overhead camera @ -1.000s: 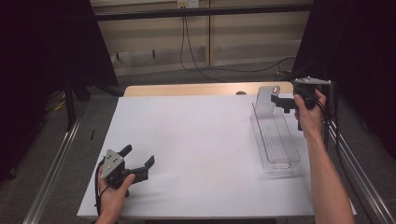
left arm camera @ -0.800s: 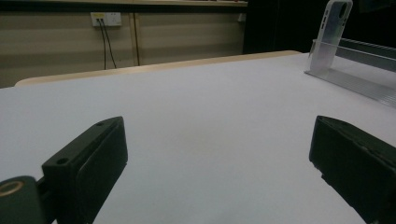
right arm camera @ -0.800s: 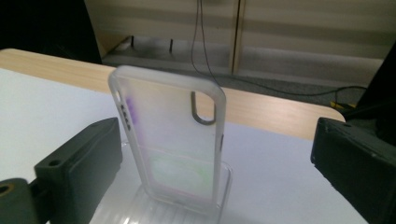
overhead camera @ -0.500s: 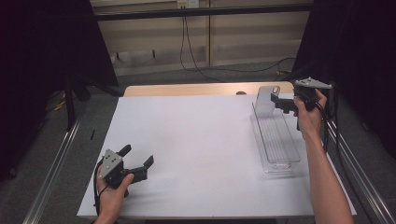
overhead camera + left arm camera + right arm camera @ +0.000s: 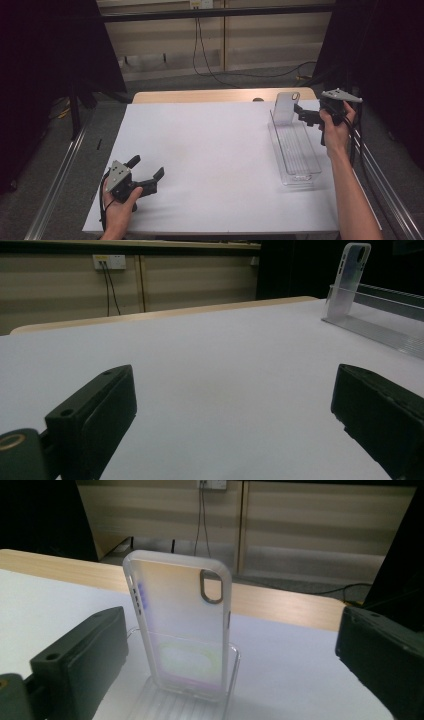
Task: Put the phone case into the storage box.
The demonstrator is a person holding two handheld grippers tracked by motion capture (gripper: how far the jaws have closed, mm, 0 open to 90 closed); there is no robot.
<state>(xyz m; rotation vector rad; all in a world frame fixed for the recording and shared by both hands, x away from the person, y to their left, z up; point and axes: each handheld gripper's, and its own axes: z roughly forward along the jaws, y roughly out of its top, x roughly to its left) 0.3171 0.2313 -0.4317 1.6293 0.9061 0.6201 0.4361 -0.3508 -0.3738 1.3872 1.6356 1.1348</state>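
No readable brand, label or writing on anything. Left gripper (image 5: 145, 171) sits at 7 o'clock on the white table (image 5: 210, 150), hand resting on the surface, jaws spread wide, nothing between them. In the left gripper view the phone case (image 5: 350, 280) is far off at 1 o'clock. Clear phone case (image 5: 286, 106) stands upright at the far end of the clear tray (image 5: 295, 150), at 2 o'clock on the table. Right gripper (image 5: 306, 114) is held just beside the case, on its 3 o'clock side, jaws wide, not touching it. Right gripper view: case (image 5: 180, 630) stands between the 2 jaws, clear of both.
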